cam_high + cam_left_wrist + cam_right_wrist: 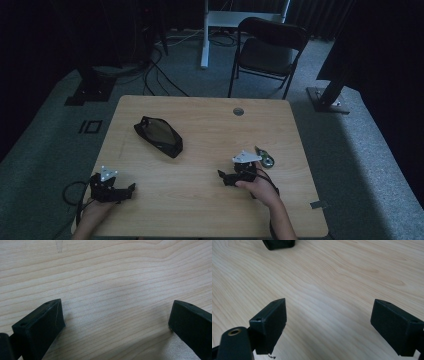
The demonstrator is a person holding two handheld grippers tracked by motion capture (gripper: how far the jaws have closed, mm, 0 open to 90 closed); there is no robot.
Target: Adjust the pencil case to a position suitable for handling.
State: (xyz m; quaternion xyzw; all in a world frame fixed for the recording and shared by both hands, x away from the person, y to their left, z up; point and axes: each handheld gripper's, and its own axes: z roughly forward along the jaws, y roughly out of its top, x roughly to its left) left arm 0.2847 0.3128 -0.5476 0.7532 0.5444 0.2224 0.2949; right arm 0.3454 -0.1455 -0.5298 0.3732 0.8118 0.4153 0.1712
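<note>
Both jaws apart, nothing held, pouch [158, 136] mid-worktop [210, 210].
We should bring right gripper [226, 178] to pouch's near end, left gripper [131, 189] steadying it.

No readable text, label, brand, number or sign anywhere, dark pouch [158, 136] near the worktop's [210, 125] far left corner too dim for any lettering, faint pencil-like mark on the wood grain in the left gripper view, not legible
</note>
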